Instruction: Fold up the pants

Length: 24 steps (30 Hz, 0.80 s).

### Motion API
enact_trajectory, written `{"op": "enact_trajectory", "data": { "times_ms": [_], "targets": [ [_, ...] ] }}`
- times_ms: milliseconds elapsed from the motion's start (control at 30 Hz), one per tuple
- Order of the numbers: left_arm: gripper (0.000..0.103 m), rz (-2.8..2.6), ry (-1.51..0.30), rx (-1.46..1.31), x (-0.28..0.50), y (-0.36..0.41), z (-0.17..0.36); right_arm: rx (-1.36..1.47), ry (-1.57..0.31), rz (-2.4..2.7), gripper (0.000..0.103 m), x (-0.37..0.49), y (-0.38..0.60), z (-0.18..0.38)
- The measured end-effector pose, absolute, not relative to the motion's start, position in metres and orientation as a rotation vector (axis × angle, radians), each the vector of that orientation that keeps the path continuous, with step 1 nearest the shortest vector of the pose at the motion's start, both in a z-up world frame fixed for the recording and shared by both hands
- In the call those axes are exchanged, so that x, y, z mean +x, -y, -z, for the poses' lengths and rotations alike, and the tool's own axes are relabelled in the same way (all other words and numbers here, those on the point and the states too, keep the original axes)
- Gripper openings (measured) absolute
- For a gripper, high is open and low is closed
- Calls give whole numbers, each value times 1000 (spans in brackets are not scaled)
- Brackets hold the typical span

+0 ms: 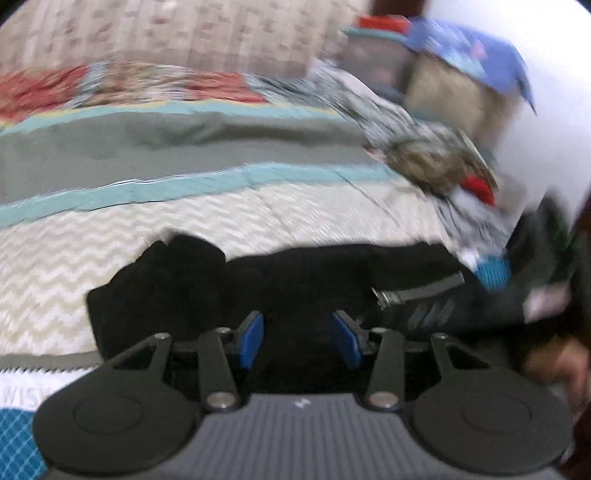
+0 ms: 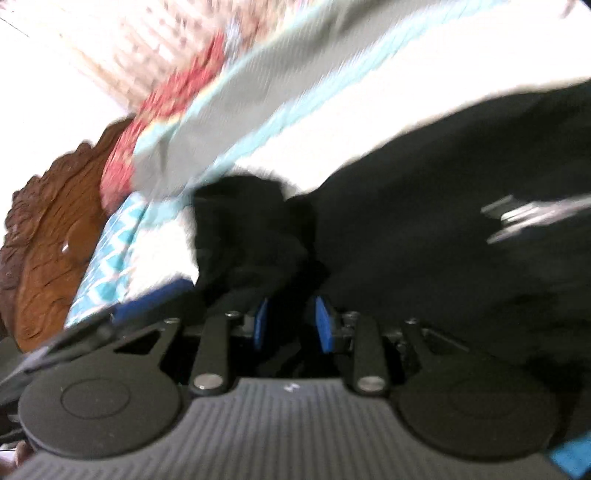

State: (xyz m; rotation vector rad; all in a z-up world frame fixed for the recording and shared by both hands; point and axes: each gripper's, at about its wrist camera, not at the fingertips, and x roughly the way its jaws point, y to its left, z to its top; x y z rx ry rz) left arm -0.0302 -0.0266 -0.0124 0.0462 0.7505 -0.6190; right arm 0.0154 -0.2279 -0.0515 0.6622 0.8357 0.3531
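Note:
Black pants (image 1: 295, 273) lie bunched across the bed's chevron quilt (image 1: 166, 229), with a silver zipper (image 1: 417, 291) showing on their right part. My left gripper (image 1: 299, 336) sits at their near edge, and the black cloth fills the space between its blue pads (image 1: 251, 339). In the right wrist view the pants (image 2: 424, 203) hang in a large dark fold with the zipper (image 2: 535, 214) at the right. A bunched end of them runs down into my right gripper (image 2: 291, 325), whose pads (image 2: 323, 325) close on it. Both views are blurred.
A heap of patterned clothes (image 1: 424, 158) lies at the right of the bed, below a blue cloth (image 1: 469, 55). A pillow (image 1: 166, 33) is at the back. A carved brown wooden board (image 2: 48, 240) stands at the bed's edge. A hand (image 1: 554, 362) shows at lower right.

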Motion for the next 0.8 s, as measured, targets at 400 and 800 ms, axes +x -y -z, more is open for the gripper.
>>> {"op": "enact_trajectory", "data": {
  "times_ms": [400,800],
  "targets": [
    [64,547,-833,11,-61,-8,16,721,-762,-389,71,38,242,38],
    [67,361,-885,-293,-59,-94,21,576,-996,-425,24,101,180,43]
  ]
}}
